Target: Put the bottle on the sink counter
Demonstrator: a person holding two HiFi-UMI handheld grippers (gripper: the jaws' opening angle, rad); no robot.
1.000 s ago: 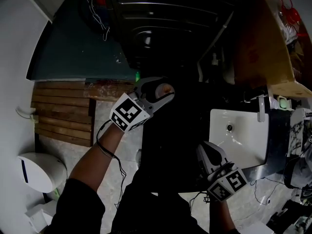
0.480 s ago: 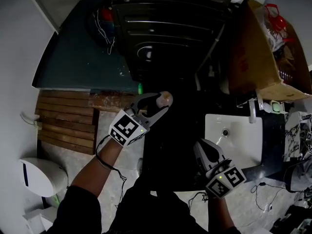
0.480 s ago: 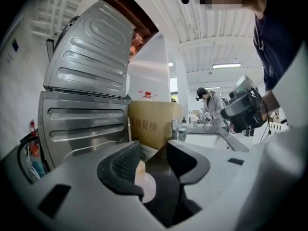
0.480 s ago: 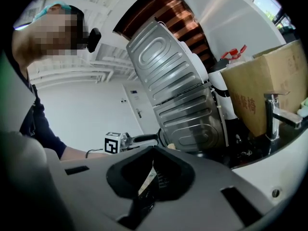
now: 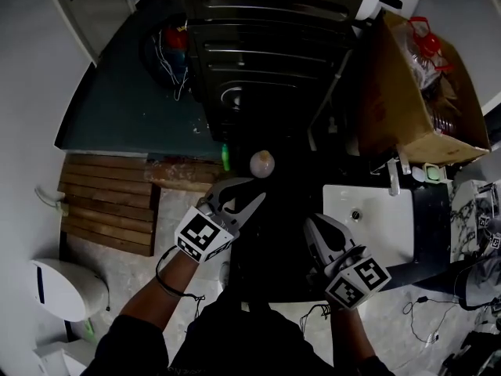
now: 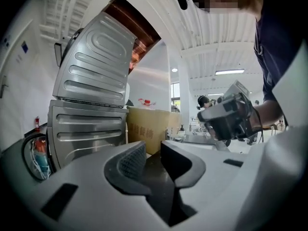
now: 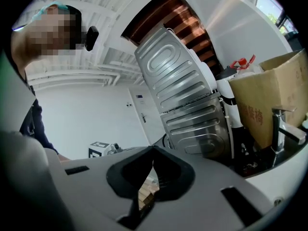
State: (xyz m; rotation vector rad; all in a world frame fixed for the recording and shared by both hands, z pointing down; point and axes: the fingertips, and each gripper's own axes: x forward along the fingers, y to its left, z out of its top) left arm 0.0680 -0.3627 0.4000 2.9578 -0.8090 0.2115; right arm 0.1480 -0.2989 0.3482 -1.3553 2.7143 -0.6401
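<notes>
The bottle shows from above as a pale round top, standing alone on the dark sink counter, left of the white basin. My left gripper is just in front of it and not touching it. Its jaws are closing with a gap still between them and nothing in it, as the left gripper view also shows. My right gripper hovers over the counter's front, beside the basin, with its jaws together and empty.
A ribbed metal appliance stands behind the counter. A cardboard box sits behind the basin, next to the faucet. A small green object is left of the bottle. Wooden slats lie on the floor at left.
The left gripper let go of the bottle and drew back toward me, its jaws narrowing. The bottle stays on the counter. The right gripper barely moved.
</notes>
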